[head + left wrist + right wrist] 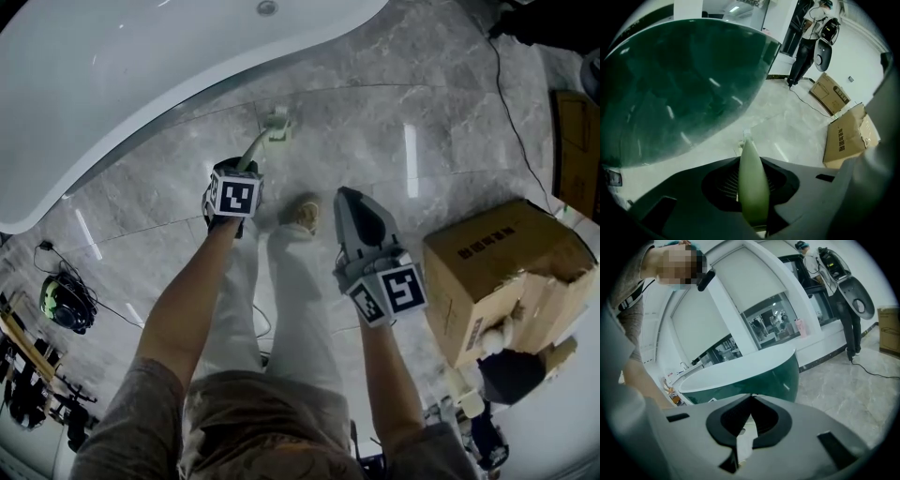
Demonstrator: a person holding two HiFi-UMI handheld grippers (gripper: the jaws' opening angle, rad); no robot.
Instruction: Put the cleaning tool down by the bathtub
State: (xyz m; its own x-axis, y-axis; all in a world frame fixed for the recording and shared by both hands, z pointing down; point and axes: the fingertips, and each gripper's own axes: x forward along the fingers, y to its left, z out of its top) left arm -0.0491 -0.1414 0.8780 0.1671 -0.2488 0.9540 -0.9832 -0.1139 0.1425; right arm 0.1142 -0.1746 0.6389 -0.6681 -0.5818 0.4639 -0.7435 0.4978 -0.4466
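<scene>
The cleaning tool is a pale green handle (753, 183) with a small whitish brush head (277, 127) that points down at the marble floor beside the bathtub (112, 84). My left gripper (246, 171) is shut on the handle, which runs between its jaws (752, 164). The head hangs just above or on the floor; I cannot tell which. The tub's dark green outer wall (679, 84) fills the left of the left gripper view. To the right, my right gripper (346, 195) is held level, its jaws closed tip to tip (751, 397) with nothing in them.
A torn cardboard box (497, 272) stands on the floor at the right, with a black cable (511, 112) running behind it. My own legs and shoe (305, 214) are between the grippers. Another person (806, 44) stands far off near more boxes (829, 91).
</scene>
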